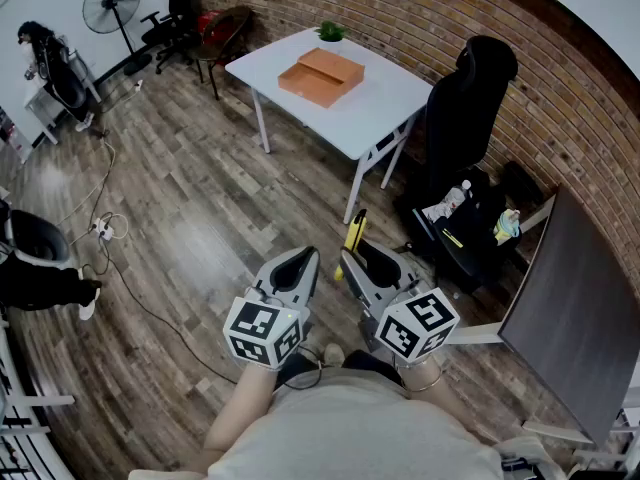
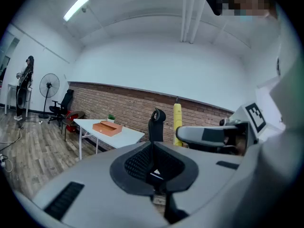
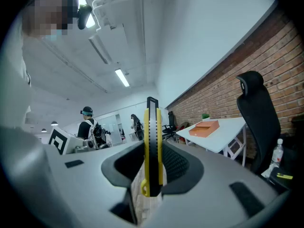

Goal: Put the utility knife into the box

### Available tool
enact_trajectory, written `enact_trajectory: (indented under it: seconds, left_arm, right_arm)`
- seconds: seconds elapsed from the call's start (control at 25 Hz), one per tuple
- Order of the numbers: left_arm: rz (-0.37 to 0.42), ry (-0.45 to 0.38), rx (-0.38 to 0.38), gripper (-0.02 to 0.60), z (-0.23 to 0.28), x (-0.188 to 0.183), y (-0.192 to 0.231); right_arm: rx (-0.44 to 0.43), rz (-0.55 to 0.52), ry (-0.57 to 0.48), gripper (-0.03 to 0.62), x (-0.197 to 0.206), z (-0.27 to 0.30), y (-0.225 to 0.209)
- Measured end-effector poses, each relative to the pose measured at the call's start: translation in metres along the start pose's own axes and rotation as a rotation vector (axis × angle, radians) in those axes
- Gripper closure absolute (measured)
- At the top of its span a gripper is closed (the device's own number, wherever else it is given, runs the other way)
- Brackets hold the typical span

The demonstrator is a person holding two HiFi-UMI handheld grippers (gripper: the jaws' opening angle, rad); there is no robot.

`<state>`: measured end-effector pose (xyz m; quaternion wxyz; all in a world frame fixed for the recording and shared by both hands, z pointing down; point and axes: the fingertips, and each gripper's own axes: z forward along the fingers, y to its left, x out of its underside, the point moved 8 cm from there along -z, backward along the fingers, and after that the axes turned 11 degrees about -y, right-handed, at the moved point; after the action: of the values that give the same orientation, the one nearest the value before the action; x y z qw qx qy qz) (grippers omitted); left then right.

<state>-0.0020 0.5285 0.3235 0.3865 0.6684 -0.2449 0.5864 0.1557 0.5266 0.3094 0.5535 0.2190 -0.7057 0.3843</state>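
Observation:
A yellow and black utility knife stands upright between the jaws of my right gripper, which is shut on it. In the head view the utility knife sticks out ahead of the right gripper. My left gripper is beside it at the left, shut with nothing in it; in its own view the left gripper has its jaws together. The orange box lies open on the white table far ahead. The same orange box shows at the right of the right gripper view.
A black office chair stands right of the table by the brick wall. A dark bag with a bottle sits on the floor beyond my right gripper. A grey desk top is at the right. Cables lie on the wood floor at the left.

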Motion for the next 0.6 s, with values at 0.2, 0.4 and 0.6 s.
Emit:
enact_trajectory:
  seconds: [0.2, 0.4, 0.6]
  left_arm:
    - [-0.018, 0.007, -0.022, 0.566, -0.007, 0.008, -0.005]
    - [-0.029, 0.016, -0.032, 0.566, -0.011, 0.011, -0.002]
    - [-0.022, 0.011, -0.025, 0.566, -0.009, 0.011, -0.008]
  right_arm:
    - [-0.007, -0.096, 0.042, 0.479, 0.000, -0.005, 0.002]
    - [-0.009, -0.062, 0.041, 0.479, 0.002, -0.009, 0.002]
    - [-0.027, -0.021, 0.041, 0.479, 0.005, -0.012, 0.001]
